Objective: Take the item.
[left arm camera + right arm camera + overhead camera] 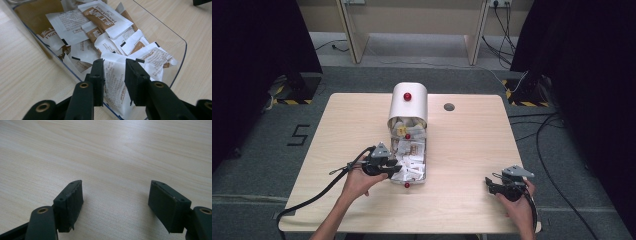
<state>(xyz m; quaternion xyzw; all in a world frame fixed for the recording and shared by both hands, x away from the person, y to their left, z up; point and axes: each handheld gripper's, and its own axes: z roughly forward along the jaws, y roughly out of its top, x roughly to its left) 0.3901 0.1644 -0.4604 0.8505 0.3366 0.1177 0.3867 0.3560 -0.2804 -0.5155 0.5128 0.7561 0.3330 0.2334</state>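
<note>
lying lengthwise toward left tongs (113,75), white sachet (115,82) between part-open jaws, right tongs (116,205) wide, empty

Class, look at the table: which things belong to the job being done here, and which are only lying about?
Part of the job:
- left hand-held gripper, jaws apart around a white sachet
- clear tray of sachets
- rounded white cover with a red knob, at the tray's far end

Just lying about:
- right hand-held gripper, open over bare table
- grey round cap in the table
- cables on the floor
</note>
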